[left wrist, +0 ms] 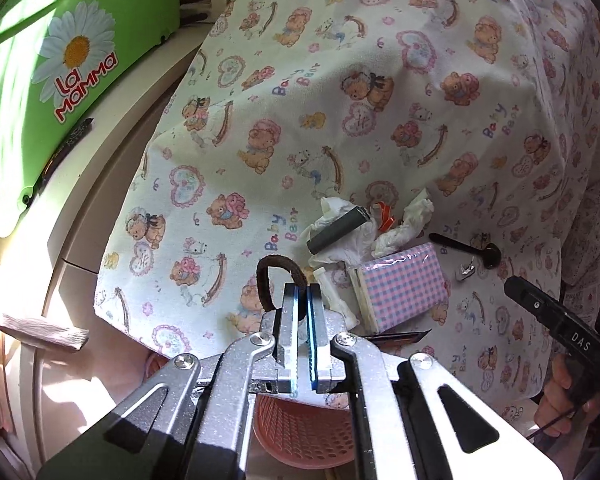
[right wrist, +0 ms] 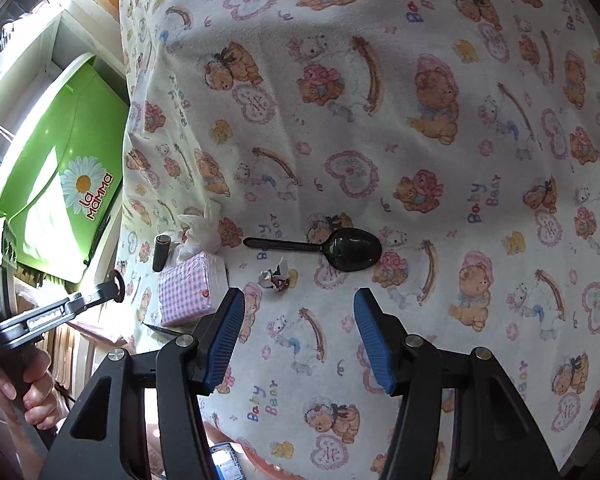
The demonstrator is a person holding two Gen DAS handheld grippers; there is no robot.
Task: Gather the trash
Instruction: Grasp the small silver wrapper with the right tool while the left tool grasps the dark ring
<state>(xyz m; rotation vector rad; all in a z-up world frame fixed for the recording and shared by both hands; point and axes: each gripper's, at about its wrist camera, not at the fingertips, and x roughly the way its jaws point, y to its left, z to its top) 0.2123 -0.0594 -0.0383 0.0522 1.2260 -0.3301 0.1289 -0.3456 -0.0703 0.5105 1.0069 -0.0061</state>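
Note:
On the bear-print cloth (right wrist: 420, 160) lies a small crumpled wrapper (right wrist: 276, 276), just beyond my right gripper (right wrist: 300, 294), which is open and holds nothing. A black plastic spoon (right wrist: 340, 250) rests a little farther off. To the left are a pink gingham tissue pack (left wrist: 404, 284), crumpled white tissues (left wrist: 352, 240) and a grey cylinder (left wrist: 336, 228). My left gripper (left wrist: 303, 288) is shut on a brown elastic loop (left wrist: 268, 276), above a pink perforated basket (left wrist: 300, 432) at the cloth's near edge.
A green box with a daisy logo (left wrist: 40, 72) stands on cream furniture left of the cloth. An orange-and-white scrap (left wrist: 386, 216) lies by the tissues. A hand (right wrist: 28, 384) grips the left tool. The cloth's far half is bare.

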